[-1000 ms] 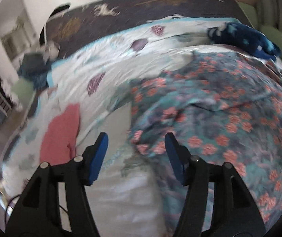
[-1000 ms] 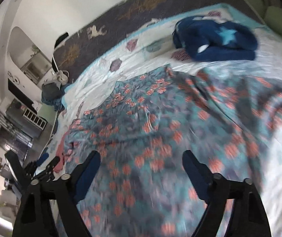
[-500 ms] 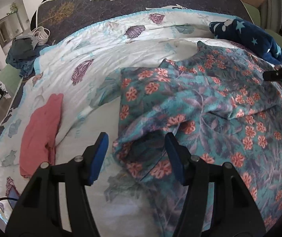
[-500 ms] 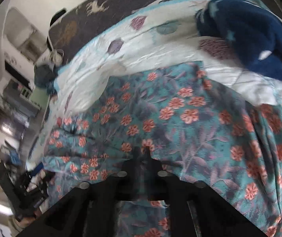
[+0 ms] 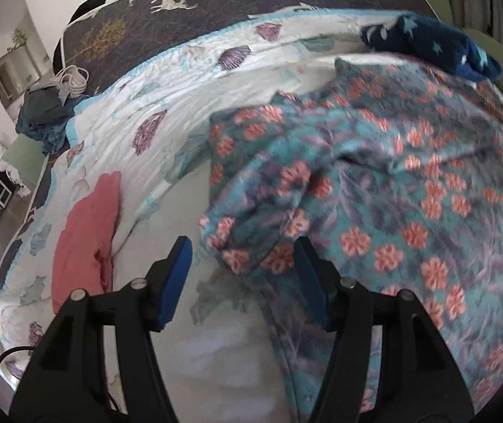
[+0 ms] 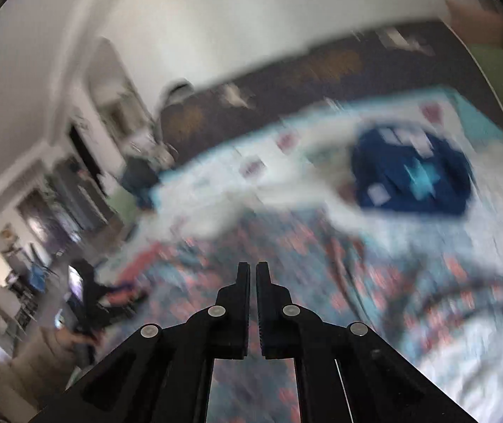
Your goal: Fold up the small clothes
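A teal garment with orange flowers (image 5: 374, 190) lies spread on the bed, its left edge rumpled and folded over. My left gripper (image 5: 242, 264) is open, its blue pads on either side of the garment's lower left corner, just above it. In the right wrist view, which is heavily blurred, my right gripper (image 6: 253, 275) has its jaws closed together above the floral garment (image 6: 321, 282). I cannot tell whether cloth is pinched between them.
A pink garment (image 5: 85, 232) lies on the white patterned quilt (image 5: 166, 105) to the left. A dark blue star-print garment (image 5: 434, 46) sits at the far right, also in the right wrist view (image 6: 410, 172). Dark clothes (image 5: 43, 112) are heaped at the bed's far left edge.
The right gripper closed on the floral garment half a second ago and has now swung upward, blurring its view. The garment's left part has shifted and bunched. The left gripper stayed open.
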The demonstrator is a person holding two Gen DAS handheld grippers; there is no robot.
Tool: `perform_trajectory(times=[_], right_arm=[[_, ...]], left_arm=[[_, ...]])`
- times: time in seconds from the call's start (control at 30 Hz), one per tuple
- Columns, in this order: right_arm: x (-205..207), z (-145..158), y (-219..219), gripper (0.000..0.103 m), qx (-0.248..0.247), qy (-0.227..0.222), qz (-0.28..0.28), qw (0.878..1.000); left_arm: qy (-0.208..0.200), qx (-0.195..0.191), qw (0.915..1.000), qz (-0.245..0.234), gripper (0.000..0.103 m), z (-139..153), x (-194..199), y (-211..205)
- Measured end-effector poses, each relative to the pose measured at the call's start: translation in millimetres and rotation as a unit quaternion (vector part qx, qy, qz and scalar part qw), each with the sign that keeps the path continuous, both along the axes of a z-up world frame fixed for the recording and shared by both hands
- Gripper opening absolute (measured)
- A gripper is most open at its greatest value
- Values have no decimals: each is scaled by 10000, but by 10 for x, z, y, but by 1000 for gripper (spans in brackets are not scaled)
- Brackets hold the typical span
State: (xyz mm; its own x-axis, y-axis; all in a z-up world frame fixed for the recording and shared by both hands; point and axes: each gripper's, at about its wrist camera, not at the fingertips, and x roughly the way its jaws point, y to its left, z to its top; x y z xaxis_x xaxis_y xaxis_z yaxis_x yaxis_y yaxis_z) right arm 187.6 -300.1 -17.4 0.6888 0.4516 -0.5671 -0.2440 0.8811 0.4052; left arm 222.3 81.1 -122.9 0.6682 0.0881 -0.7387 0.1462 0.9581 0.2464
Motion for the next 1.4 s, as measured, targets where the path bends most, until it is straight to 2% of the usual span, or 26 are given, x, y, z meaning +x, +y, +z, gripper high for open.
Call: perform_trajectory(times=[0.07,0.1,0.13,0.17,0.23,0.43,0.5,0.53,0.6,0.67,0.73,0.8,0.83,0.9,0.97,1.0,1.03,1.1,1.17,1.23,1.4], right_arm=[[140,-237,64,15,-141,612,-105,9980],[207,-310,144,19,-195,764,-42,9969],[297,-374,262,31,-275,849,125,9959],[378,-408,365,49,-356,879,275,9951],[573,-474,600,57,-600,878,425,9934],[1081,-810,1066,57,-1149,1198,764,9832],[1157,-943,1140,41,-1237,1375,836,9792],[1196,-1007,1163,6,-1287,1543,777,9765],[1183,-980,1136,7,-1123,1555,677,9791],[1019,-696,1040,7,-927,926,660,9892],[777,-385,900,7,-907,260,639,9935],[403,-101,712,7,-1003,-448,848,9903],[248,-53,657,8,-1240,-604,858,9867],[-9,-117,592,14,-1857,-579,949,9763],[-163,-319,469,37,-2192,-213,734,9727],[-201,-417,382,42,-2182,19,624,9739],[-224,-531,276,43,-2072,312,473,9767],[-246,-680,44,43,-1549,751,153,9850],[-265,-769,-187,43,-634,1100,-164,9918],[-306,-865,-339,43,97,1476,-389,9882],[-255,-1138,-367,44,1101,2179,-598,9679]], left_arm=[[54,43,10000,60,61,-50,34,-13],[54,-11,9999,98,61,-48,46,-7],[84,-102,9998,165,61,-39,70,13],[113,-166,9995,224,61,-30,91,32],[168,-275,9989,351,61,-15,146,77],[188,-262,9985,443,61,-20,249,105],[173,-240,9986,449,61,-18,259,104],[161,-228,9986,450,61,-18,265,104],[145,-210,9987,452,61,-16,269,109],[110,-173,9988,455,61,-19,255,105],[67,-88,9989,446,61,-24,233,95],[37,-11,9991,430,61,-23,202,94],[18,22,9991,428,61,-20,170,99],[11,3,9992,407,61,-11,106,110],[33,-63,9994,347,61,-18,19,125],[42,-66,9994,325,61,-24,-20,126],[32,-42,9995,298,61,-28,-64,122],[16,-8,9996,269,61,-32,-104,115],[2,-18,9996,281,61,-31,-114,119],[19,-45,9995,303,61,-36,-95,125],[-34,54,9994,327,61,-52,-9,87]])
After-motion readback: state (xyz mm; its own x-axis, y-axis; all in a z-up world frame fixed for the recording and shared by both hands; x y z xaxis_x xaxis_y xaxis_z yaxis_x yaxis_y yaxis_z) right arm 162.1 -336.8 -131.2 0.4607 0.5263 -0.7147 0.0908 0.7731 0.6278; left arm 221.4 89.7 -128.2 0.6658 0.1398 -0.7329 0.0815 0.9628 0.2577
